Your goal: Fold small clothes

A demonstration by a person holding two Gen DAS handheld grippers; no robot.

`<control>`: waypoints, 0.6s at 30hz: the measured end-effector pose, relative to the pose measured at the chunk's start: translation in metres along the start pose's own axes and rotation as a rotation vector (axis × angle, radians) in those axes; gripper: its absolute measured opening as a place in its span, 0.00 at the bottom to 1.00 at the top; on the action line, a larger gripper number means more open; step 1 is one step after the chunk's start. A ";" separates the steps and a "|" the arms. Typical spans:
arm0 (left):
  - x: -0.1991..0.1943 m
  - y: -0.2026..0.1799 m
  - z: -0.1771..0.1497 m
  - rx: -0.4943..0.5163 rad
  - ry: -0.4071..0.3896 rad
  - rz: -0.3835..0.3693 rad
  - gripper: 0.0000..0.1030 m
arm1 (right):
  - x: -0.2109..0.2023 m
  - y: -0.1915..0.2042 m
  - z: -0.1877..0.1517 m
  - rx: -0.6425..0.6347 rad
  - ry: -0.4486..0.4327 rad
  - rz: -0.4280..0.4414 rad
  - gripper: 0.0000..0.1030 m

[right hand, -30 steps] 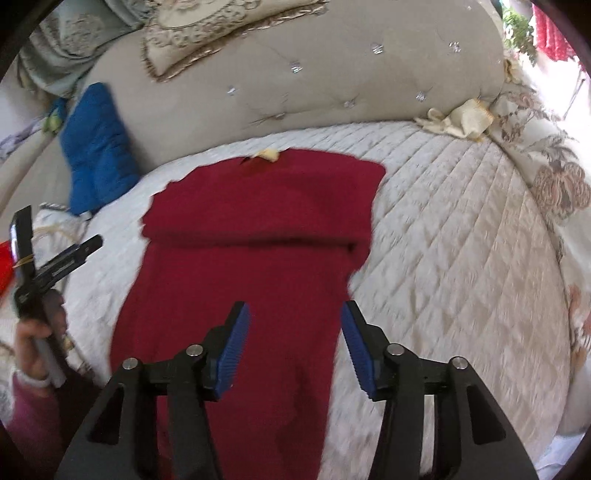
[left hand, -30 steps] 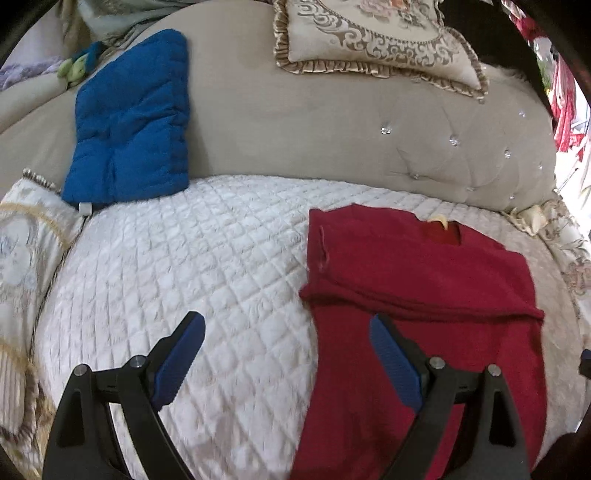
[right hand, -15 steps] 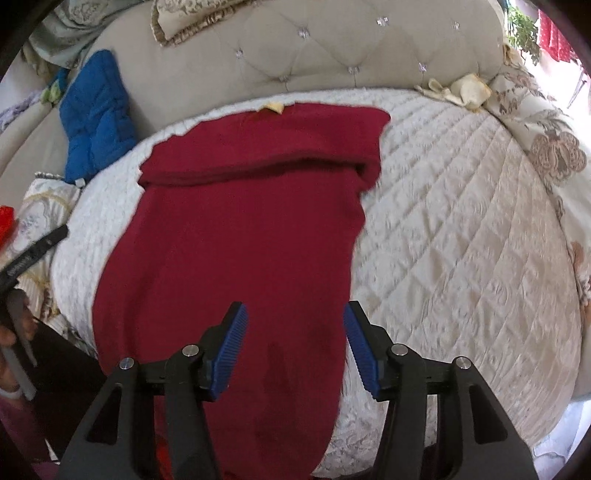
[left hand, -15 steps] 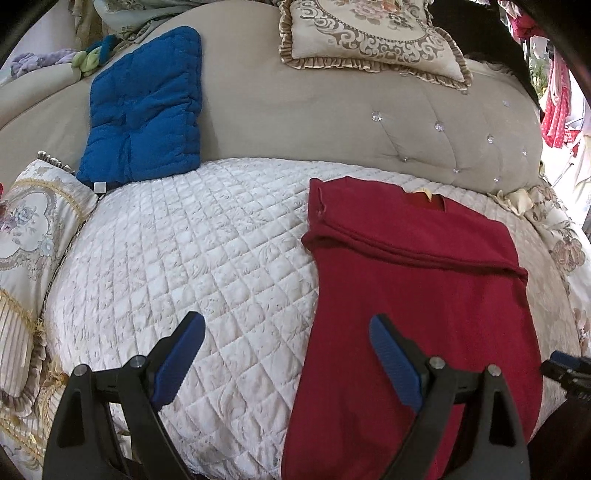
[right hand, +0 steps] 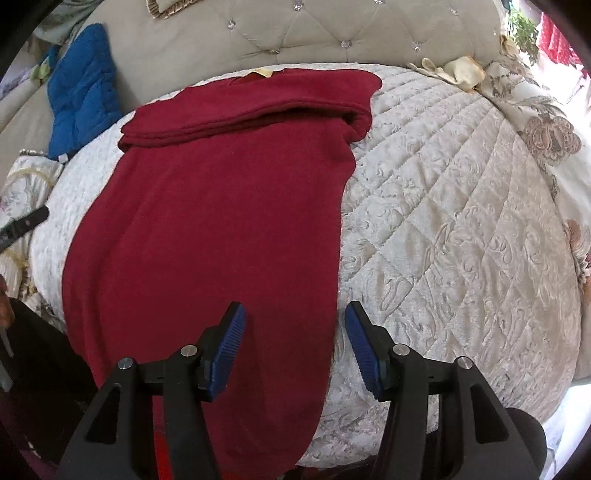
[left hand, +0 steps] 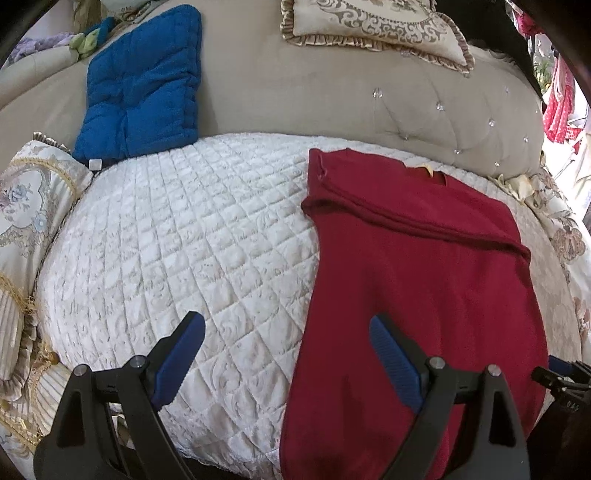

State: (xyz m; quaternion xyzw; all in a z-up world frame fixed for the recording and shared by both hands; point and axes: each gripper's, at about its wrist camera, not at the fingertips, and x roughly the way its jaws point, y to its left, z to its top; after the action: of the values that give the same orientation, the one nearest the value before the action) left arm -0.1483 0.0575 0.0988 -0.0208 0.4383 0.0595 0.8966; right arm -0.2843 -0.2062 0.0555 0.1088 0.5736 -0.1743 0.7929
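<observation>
Red garment (right hand: 221, 206) lay flat, sleeves folded across top, hem edge between the right fingers (right hand: 231, 341).

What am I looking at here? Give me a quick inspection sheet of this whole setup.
Surface: white quilted bed cover, wrinkle-free.
Job's things: red garment lying flat, sleeves folded across its top, hem hanging over the near edge.
Clutter: blue cushion, patterned pillow, cream cloth.
Grippers: left gripper open, empty, above the garment's left edge; right gripper open, empty, above its right edge.
Cables: nothing seen.
Surroundings: tufted beige headboard.
</observation>
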 end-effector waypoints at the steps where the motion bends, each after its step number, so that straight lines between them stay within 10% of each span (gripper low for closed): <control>1: 0.000 0.000 -0.001 -0.002 0.003 -0.003 0.91 | 0.000 -0.002 -0.001 0.008 0.004 0.004 0.34; 12: 0.008 0.004 -0.018 -0.011 0.053 -0.078 0.91 | 0.004 0.006 -0.007 0.012 -0.034 0.042 0.34; 14: 0.012 0.004 -0.023 -0.013 0.080 -0.095 0.91 | 0.006 0.010 -0.006 -0.023 -0.053 0.014 0.05; 18: 0.016 0.008 -0.031 -0.026 0.112 -0.108 0.91 | 0.000 0.003 -0.005 -0.017 -0.080 0.051 0.00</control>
State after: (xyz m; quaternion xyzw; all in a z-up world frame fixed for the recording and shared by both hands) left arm -0.1644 0.0636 0.0673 -0.0594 0.4850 0.0158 0.8723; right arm -0.2869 -0.2014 0.0539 0.1095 0.5398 -0.1536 0.8204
